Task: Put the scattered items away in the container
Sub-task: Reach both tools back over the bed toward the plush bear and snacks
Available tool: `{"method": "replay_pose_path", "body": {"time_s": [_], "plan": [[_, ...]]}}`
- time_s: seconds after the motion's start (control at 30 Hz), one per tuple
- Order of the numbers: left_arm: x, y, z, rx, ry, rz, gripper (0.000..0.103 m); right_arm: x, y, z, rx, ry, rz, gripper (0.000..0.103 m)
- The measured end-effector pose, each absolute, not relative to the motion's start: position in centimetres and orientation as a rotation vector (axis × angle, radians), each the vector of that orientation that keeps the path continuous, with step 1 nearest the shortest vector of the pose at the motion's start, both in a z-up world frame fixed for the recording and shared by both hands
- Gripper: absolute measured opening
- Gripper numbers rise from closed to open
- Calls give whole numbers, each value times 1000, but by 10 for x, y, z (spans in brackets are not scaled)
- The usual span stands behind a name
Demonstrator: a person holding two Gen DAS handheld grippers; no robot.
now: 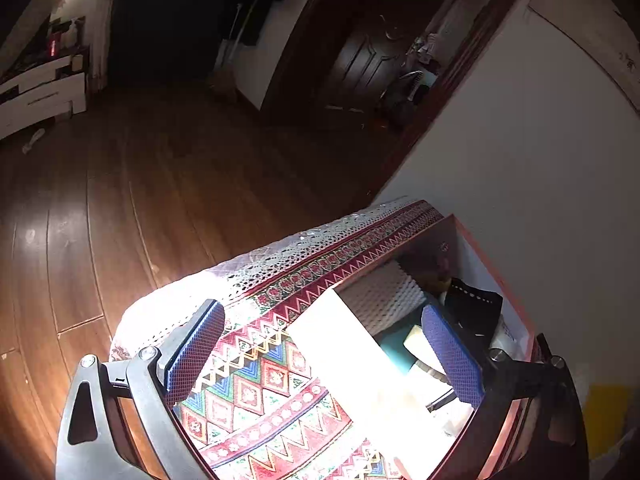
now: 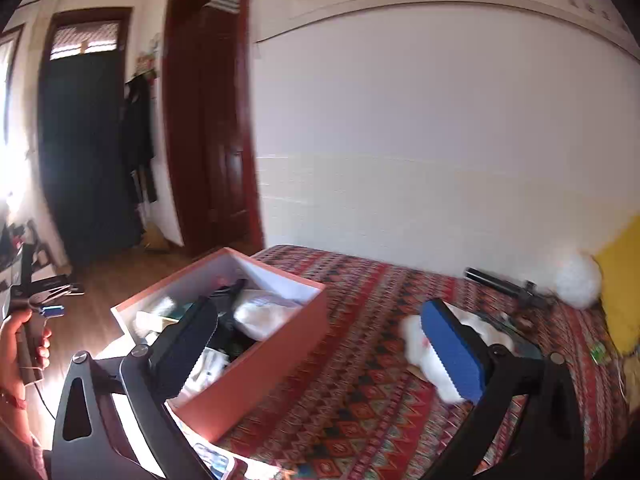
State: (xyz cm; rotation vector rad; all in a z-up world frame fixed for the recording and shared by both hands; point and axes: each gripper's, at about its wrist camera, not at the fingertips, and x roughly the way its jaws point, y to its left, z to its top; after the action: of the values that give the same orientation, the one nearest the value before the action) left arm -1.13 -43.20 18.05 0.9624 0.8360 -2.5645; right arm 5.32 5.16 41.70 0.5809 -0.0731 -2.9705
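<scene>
A salmon-pink box (image 2: pixel 256 364) stands on the patterned cloth of the table and holds several items: white packets, a black piece, a teal thing. In the left wrist view the box (image 1: pixel 516 312) is at the lower right, its bright white wall (image 1: pixel 352 364) between my fingers. My left gripper (image 1: pixel 324 356) is open and empty above the box's left side. My right gripper (image 2: pixel 324 344) is open and empty to the right of the box. A white soft item (image 2: pixel 428 356) lies on the cloth behind the right finger. A black rod-like object (image 2: pixel 500 284) and a white fluffy ball (image 2: pixel 576 280) lie near the wall.
The patterned table (image 2: pixel 372 396) stands against a white wall (image 2: pixel 440 140). A yellow cushion (image 2: pixel 624 280) is at the right. Wooden floor (image 1: pixel 140 200) and doorways lie to the left. A hand with the other gripper's handle (image 2: pixel 28 336) shows at the left edge.
</scene>
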Motion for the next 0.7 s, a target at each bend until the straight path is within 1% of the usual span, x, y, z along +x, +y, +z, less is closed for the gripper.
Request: {"method": "replay_pose_path", "body": {"time_s": [0.1, 0.2, 0.23, 0.3, 0.43, 0.57, 0.63, 0.7], "plan": [[-22, -382, 195, 975, 761, -2698, 100, 91, 154, 405, 633, -312, -3125, 102], [-34, -315, 205, 1002, 660, -2838, 100, 135, 250, 386, 664, -621, -3244, 102], [-39, -288, 206, 1022, 614, -2887, 101, 151, 278, 378, 665, -719, -3264, 102], [-47, -230, 204, 1080, 496, -2974, 101, 177, 319, 362, 673, -853, -3289, 102], [-50, -99, 189, 1209, 189, -3145, 101, 205, 374, 329, 708, -1059, -3252, 102], [-41, 35, 166, 1308, -170, -3299, 101, 191, 421, 298, 724, -1246, -3143, 102], [-41, 92, 155, 1322, -333, -3336, 101, 167, 448, 287, 742, -1269, -3144, 102], [-43, 135, 151, 1295, -454, -3369, 101, 132, 471, 279, 802, -1228, -3178, 102]]}}
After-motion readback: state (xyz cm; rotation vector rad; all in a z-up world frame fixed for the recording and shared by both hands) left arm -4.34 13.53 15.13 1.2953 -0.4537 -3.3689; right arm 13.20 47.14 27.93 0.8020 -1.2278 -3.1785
